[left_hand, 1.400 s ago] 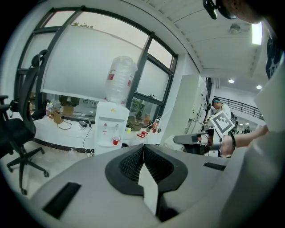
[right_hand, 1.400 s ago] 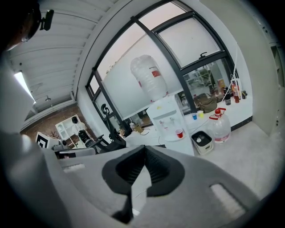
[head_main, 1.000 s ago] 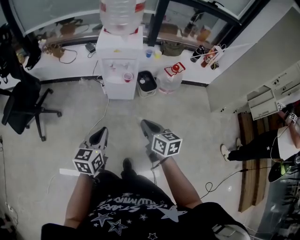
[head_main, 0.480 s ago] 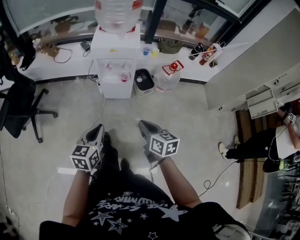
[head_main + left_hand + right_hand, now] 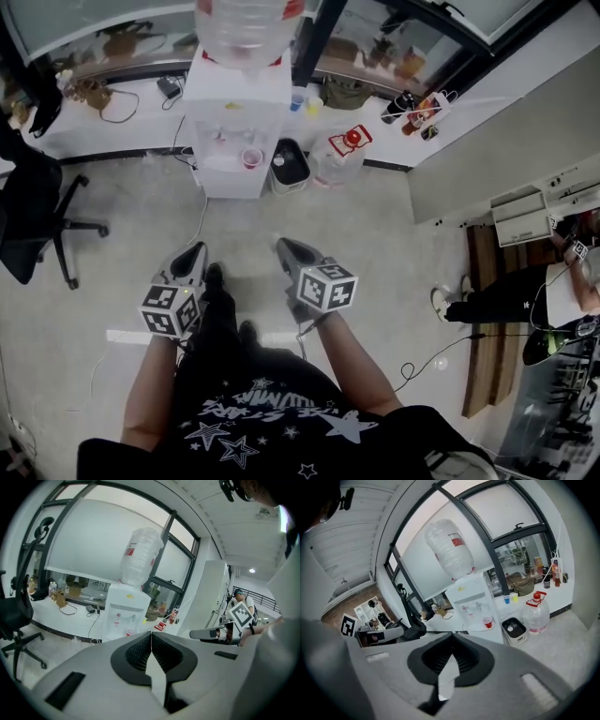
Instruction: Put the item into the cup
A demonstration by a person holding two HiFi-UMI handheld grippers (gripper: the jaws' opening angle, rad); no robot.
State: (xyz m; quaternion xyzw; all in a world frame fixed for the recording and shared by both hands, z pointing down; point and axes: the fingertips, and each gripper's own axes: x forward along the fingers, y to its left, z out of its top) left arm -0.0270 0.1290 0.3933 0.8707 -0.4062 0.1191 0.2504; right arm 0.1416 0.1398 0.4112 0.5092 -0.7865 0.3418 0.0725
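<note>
A red cup [image 5: 251,157] stands on the drip tray of a white water dispenser [image 5: 234,103] by the far wall, and it also shows in the left gripper view [image 5: 128,632] and the right gripper view [image 5: 487,622]. My left gripper [image 5: 195,253] and right gripper [image 5: 283,246] are held side by side at waist height over the floor, well short of the dispenser. The left gripper [image 5: 151,634] has its jaws pressed together with nothing between them. The right gripper [image 5: 451,637] is the same. No loose item shows in either one.
A small black bin [image 5: 291,164] and a water jug with a red cap [image 5: 345,150] stand right of the dispenser. Blue [image 5: 506,599] and yellow [image 5: 514,597] cups sit on the ledge behind. An office chair [image 5: 37,225] is at the left, a person [image 5: 506,291] at the right.
The view has shifted slightly toward the dispenser, and a dark-trousered leg has come forward between the grippers. Both grippers stay shut, held much as before.
</note>
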